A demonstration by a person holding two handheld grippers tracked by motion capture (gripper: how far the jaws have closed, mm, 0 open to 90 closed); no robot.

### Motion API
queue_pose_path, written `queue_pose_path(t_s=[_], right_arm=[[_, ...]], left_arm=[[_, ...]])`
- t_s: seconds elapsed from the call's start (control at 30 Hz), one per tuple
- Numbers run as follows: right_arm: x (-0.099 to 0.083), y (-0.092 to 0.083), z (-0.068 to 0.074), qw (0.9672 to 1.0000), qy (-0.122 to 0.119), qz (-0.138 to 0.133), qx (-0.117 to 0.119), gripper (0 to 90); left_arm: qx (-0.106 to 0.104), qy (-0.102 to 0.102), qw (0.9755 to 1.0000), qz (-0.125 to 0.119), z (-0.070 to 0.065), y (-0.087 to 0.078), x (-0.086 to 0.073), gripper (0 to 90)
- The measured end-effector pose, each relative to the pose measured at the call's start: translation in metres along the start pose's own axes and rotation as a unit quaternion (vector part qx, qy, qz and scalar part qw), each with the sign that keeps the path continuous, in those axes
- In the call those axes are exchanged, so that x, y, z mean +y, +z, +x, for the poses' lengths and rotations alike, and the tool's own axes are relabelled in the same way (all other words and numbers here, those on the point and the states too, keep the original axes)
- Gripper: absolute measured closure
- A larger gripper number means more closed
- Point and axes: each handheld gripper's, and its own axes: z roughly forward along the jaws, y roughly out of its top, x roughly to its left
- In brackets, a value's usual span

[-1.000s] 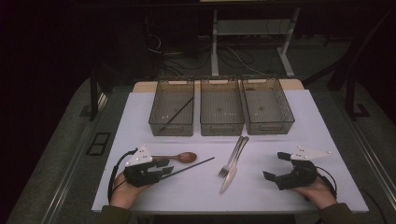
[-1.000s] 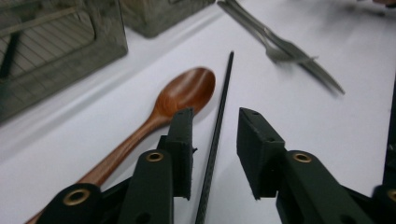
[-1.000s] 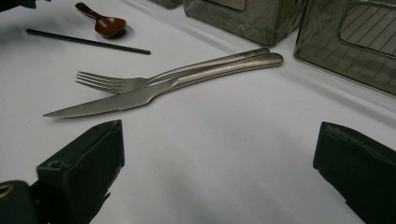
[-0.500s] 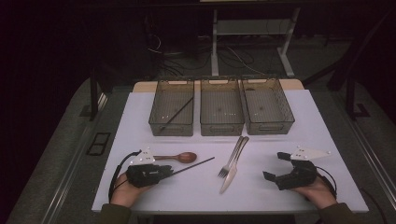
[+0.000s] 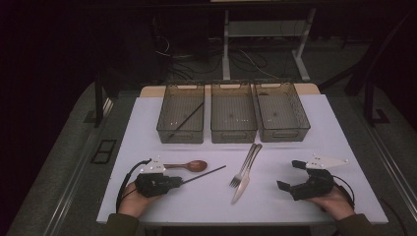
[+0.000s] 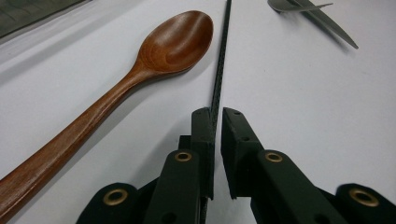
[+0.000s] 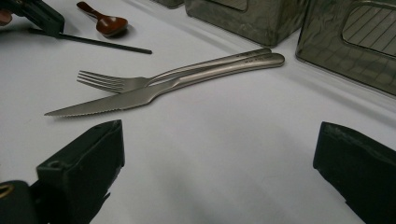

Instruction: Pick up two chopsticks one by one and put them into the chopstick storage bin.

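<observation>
My left hand [image 5: 132, 199] lies low on the white table [image 5: 206, 206] near its front left corner, palm around the left gripper [image 5: 183, 181], which points level and rightward across the table. Its jaws have just been closing, and they now clench the near end of a thin black stick [image 6: 218, 70]; in the left gripper view the stick runs between the two pads and straight away from me, with only a sliver of light left beside it. In the high view the rest of the stick [image 5: 204, 174] slants up and to the right over the table. Just beside it, on the far side, lies a wooden spoon [image 6: 140, 70], bowl up, its handle end cut off by the lower left edge of the left gripper view.

My right hand [image 5: 338, 202] rests near the front right corner, its right gripper [image 5: 290, 175] aimed left toward the middle, jaws spread wide with nothing between them but bare table. Ahead of it a fork [image 7: 140, 81] and a knife [image 7: 154, 95] lie side by side, handles touching, well apart from both grippers.

Three clear bins stand in a row at the back: the left bin [image 5: 162, 129] holds another dark stick leaning corner to corner, while the middle bin [image 5: 234, 134] and right bin [image 5: 284, 133] are too dim to read inside. My forearms are cut off at the bottom edge, and the room beyond the table is dark.
</observation>
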Motion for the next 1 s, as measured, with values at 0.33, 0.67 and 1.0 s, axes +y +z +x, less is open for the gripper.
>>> queue_pose_path(t_s=[0.33,0.67,1.0], right_arm=[[-0.0001,0.0002,0.0002,1.0,0.0,0.001,-0.001,1.4],[0.0,-0.0003,0.0,1.0,0.001,0.0,-0.001,1.4],[0.0,-0.0002,0.0,1.0,0.0,0.0,0.0,1.4]], left_arm=[[0.002,0.003,1.0,0.001,0.0002,0.0004,-0.0004,83.2],[0.012,0.022,0.9995,0.019,-0.0012,0.004,-0.0008,81.5],[0.015,0.041,0.9988,0.023,-0.0024,0.0045,-0.0008,83.4]])
